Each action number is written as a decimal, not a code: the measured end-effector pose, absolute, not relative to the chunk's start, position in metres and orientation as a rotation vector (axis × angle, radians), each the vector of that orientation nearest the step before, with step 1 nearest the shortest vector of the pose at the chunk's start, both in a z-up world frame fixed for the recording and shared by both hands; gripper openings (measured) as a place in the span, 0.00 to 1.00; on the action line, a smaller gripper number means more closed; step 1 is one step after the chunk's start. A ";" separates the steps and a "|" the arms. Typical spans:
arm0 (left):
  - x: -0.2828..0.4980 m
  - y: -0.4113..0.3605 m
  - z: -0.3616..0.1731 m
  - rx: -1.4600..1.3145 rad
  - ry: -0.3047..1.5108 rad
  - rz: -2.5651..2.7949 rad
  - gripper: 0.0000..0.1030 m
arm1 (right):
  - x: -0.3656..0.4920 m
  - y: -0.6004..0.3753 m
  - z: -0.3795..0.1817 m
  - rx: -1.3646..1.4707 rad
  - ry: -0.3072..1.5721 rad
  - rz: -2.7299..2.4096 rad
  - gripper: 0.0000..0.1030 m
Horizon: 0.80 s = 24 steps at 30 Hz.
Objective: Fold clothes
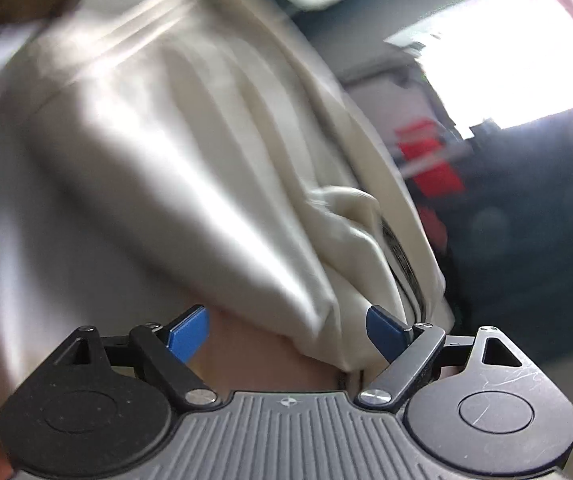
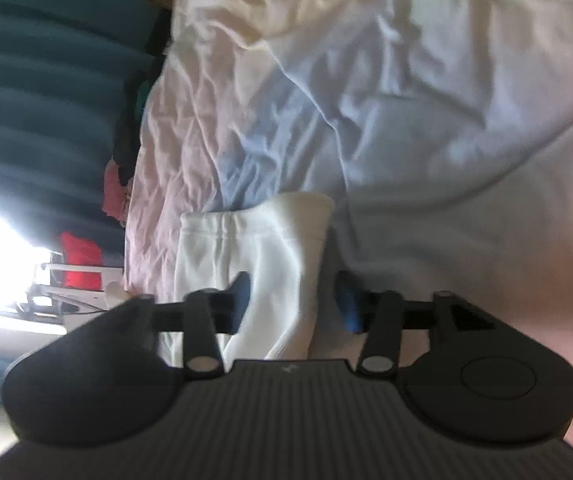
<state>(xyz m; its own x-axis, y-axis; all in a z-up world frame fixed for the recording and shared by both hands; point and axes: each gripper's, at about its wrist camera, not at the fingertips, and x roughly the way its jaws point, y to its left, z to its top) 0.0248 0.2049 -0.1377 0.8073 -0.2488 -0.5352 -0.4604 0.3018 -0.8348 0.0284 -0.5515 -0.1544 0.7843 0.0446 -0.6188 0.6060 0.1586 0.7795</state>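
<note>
Clearly, the left gripper [image 1: 288,336] stands open: its blue pads [image 1: 188,334] are wide apart and nothing is pinched between them. The garment [image 1: 174,152] hangs or lies just in front of it, and a bunched edge comes down between the pads without being held, as far as the blur allows me to see. The right gripper [image 2: 292,304] has its pads nearer together, with a fold of the garment [image 2: 262,256] between them; I judge that it grips this fold, though the right pad is partly hidden and a small gap shows beside the cloth.

So I think the step in hand is lifting or carrying the garment by one edge, with only the right gripper holding. The next move calls for the left gripper to close on a second edge or corner, so that the cloth can be spread flat on the sheet [image 2: 426,120] before any fold is made.

The garment is cream-white, thick and soft, with long folds running along it and a dark printed label or band near its hem in the left view. It is crumpled, not yet folded. Below it the sheet is pale and much wrinkled; its left edge meets a dark teal curtain [image 2: 38,80].
</note>
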 end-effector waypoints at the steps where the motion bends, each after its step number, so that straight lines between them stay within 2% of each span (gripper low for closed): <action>1: 0.025 0.212 -0.148 -1.364 0.671 0.167 0.85 | 0.026 -0.553 -0.155 1.376 0.566 -0.445 0.50; 5: 0.026 0.230 -0.163 -1.475 0.599 0.262 0.82 | 0.024 -0.559 -0.157 1.369 0.523 -0.466 0.49; 7: 0.026 0.240 -0.160 -1.465 0.544 0.330 0.77 | 0.027 -0.561 -0.160 1.358 0.514 -0.460 0.48; 9: 0.027 0.254 -0.159 -1.456 0.501 0.410 0.69 | 0.034 -0.562 -0.162 1.329 0.525 -0.444 0.40; 10: 0.030 0.262 -0.161 -1.468 0.509 0.424 0.67 | 0.039 -0.562 -0.162 1.301 0.536 -0.441 0.30; 11: 0.034 0.270 -0.162 -1.482 0.521 0.434 0.61 | 0.043 -0.561 -0.162 1.273 0.546 -0.438 0.20; 13: 0.036 0.285 -0.165 -1.535 0.536 0.441 0.52 | 0.051 -0.559 -0.160 1.203 0.561 -0.409 0.16; 15: 0.033 0.297 -0.164 -1.551 0.546 0.450 0.32 | 0.056 -0.557 -0.158 1.140 0.574 -0.383 0.14; 18: 0.030 0.313 -0.153 -1.484 0.568 0.465 0.19 | 0.059 -0.555 -0.154 1.068 0.594 -0.362 0.08; 20: 0.027 0.325 -0.136 -1.407 0.548 0.472 0.14 | 0.050 -0.558 -0.151 1.111 0.545 -0.393 0.07; 24: 0.022 0.346 -0.106 -1.254 0.550 0.490 0.12 | 0.036 -0.552 -0.133 1.104 0.460 -0.449 0.06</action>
